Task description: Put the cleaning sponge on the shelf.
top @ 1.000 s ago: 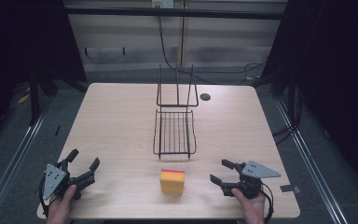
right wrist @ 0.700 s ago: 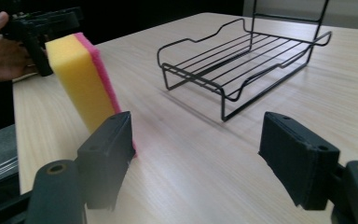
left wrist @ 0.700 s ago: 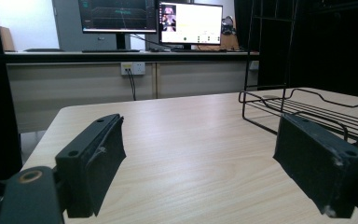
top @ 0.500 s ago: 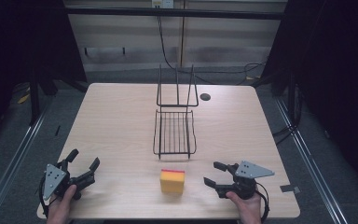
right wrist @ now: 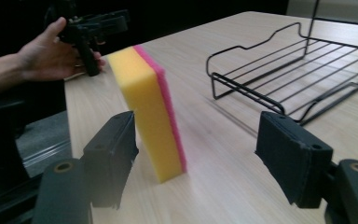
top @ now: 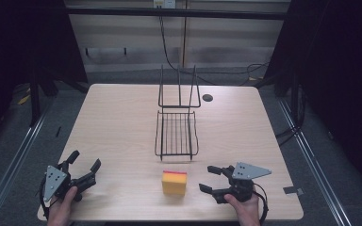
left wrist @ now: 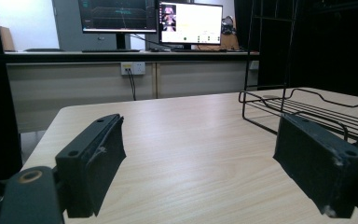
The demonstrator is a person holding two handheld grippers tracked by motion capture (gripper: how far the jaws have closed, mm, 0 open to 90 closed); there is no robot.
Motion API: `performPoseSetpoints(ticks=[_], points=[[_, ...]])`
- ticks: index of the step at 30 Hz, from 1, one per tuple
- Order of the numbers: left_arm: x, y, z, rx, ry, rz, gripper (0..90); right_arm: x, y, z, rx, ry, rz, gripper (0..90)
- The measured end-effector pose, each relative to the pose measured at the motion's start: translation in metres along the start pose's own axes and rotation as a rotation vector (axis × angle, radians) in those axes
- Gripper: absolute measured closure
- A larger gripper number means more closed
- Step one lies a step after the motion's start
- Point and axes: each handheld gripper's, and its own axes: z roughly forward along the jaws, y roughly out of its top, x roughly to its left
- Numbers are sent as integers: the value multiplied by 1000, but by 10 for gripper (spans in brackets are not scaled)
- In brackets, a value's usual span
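Yellow sponge point(top: 174, 183) with pink top stands upright before the wire rack point(top: 176, 133)

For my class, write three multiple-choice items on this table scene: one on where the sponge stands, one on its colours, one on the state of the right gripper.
1. Where does the sponge stand?
A. Inside the wire rack
B. On the table, nearer the person than the wire rack
C. In the left gripper

2. Which colours does the sponge show?
A. Yellow with a pink layer
B. Green and white
C. Plain blue

3. How is the right gripper?
A. Shut on the sponge
B. Shut on nothing
C. Open, apart from the sponge

Answers:
1 B, the high view shows it on bare table in front of the rack's near edge.
2 A, the right gripper view shows a yellow body with a pink face.
3 C, its jaws stand wide apart and bare wood lies between them and the sponge.
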Motion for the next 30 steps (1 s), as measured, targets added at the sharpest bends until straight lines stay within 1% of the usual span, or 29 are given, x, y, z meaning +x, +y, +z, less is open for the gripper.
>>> performPoseSetpoints(ticks=[1,3,5,6,7,9,10,11,12,13,14,17,18,22,23,25,26,27,29,30], points=[[0,0,0,0,1,0,156,3,2,3,11,8,-13,289],[0,0,0,-4,1,-5,156,4,3,5,19,15,-14,296],[0,0,0,0,-3,-1,157,6,5,7,8,32,-21,302],[0,0,0,0,1,1,157,6,5,7,8,32,-21,302],[0,0,0,0,-3,-1,156,7,6,8,9,47,-25,302],[0,0,0,0,1,0,156,7,7,8,14,52,-26,303],[0,0,0,-1,-4,-6,156,7,8,9,14,59,-28,304],[0,0,0,0,0,0,157,8,8,9,15,60,-30,308],[0,0,0,-1,-4,-5,157,8,9,9,11,76,-32,309],[0,0,0,-1,-4,-6,157,10,9,10,13,79,-30,309],[0,0,0,0,0,0,157,10,10,10,14,91,-29,311],[0,0,0,0,-3,-5,157,13,10,15,22,111,-35,320],[0,0,0,0,1,0,156,13,11,15,26,116,-33,322],[0,0,0,0,0,0,157,15,13,20,24,138,-39,340],[0,0,0,-1,-4,-6,157,16,14,22,24,145,-39,341],[0,0,0,0,1,0,156,17,16,25,24,158,-45,350],[0,0,0,-1,-4,-6,157,18,16,25,28,161,-48,352],[0,0,0,0,1,0,157,18,17,27,27,164,-52,357],[0,0,0,0,1,0,156,18,18,30,27,175,-57,379],[0,0,0,0,1,0,157,18,19,31,26,173,-61,379]])
